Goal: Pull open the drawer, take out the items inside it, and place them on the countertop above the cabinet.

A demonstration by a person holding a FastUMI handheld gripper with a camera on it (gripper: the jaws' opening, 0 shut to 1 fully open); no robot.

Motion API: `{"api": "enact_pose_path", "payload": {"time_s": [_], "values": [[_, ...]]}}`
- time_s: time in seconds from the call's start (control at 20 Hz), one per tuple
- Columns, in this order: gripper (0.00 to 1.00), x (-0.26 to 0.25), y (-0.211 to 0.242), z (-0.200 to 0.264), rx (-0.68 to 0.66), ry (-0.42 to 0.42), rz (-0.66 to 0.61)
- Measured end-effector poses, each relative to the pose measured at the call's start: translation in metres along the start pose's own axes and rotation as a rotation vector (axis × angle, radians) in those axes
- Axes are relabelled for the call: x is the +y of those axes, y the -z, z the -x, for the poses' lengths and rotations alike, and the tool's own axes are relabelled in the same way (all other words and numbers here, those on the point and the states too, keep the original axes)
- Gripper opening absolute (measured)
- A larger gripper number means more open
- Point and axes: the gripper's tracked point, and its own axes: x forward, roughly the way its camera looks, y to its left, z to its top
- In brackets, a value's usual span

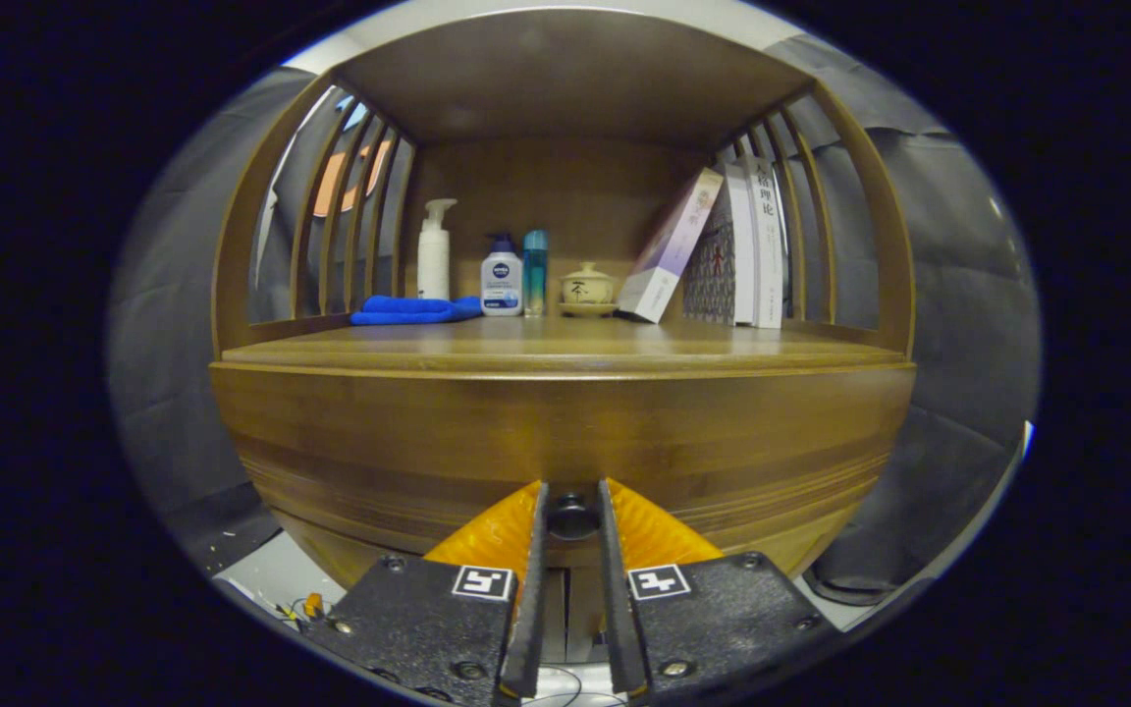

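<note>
Dark and round, a small drawer knob (572, 515) is seen right between the two fingers of the gripper (572, 530). The fingers are drawn in close on each side of the knob and seem to touch it, so the knob looks pinched, though the squeeze itself cannot be seen for sure. The knob is fixed to the brown wooden drawer front (565, 442), which is still closed flat against the cabinet. The things to be taken out are hidden inside it.

The gripper is held level and pointed straight at the drawer front, with one finger to the left of the knob and one to the right. The drawer lies dead ahead of the fingers, so a straight pull back toward the person is likely what is needed to slide it open. A slip off the small knob could happen if the pull is crooked.

Just above the drawer, the smooth wooden countertop (565, 346) is seen, and much of its front part is bare. Farther back on it, a folded blue cloth (413, 310), a white pump bottle (434, 250), a small white and blue bottle (502, 279), a thin teal bottle (535, 267), a little cream lidded cup (586, 287) and some leaning books (723, 250) are lined up near the back wall.
</note>
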Motion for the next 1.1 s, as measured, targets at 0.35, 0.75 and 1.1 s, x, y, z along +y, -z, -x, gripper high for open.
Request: {"api": "enact_pose_path", "payload": {"time_s": [0.35, 0.75, 1.1], "values": [[0.25, -0.001, 0.001, 0.001, 0.016, -0.019, -0.014], [0.23, -0.003, 0.006, 0.029, 0.023, -0.039, -0.02], [0.23, -0.006, 0.016, 0.069, 0.009, -0.046, -0.02]]}}
